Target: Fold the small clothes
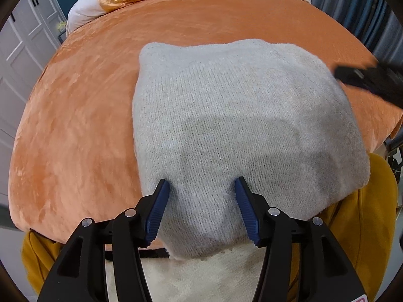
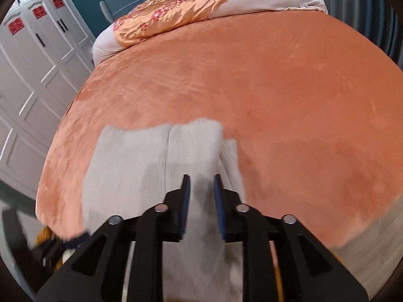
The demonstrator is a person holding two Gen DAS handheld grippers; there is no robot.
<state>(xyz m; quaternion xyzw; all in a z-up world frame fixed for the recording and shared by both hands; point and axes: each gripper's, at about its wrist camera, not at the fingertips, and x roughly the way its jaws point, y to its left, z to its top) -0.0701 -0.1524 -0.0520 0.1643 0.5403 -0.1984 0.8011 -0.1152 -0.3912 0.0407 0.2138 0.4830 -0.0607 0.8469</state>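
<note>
Sweater (image 1: 241, 115) lies folded on orange blanket (image 1: 75, 125), near the bed's front edge. Left gripper (image 1: 201, 188) spread wide over the sweater's near hem, nothing pinched. Right gripper (image 2: 202, 183) partly spread above the sweater's right edge, frame blurred.

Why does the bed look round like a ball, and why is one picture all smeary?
Both views use a fisheye lens, which bends the orange bed into a dome. The left wrist view is mostly sharp on the grey sweater, with soft shadows; the right wrist view is smeared by motion, blurring the sweater's edges.
</note>
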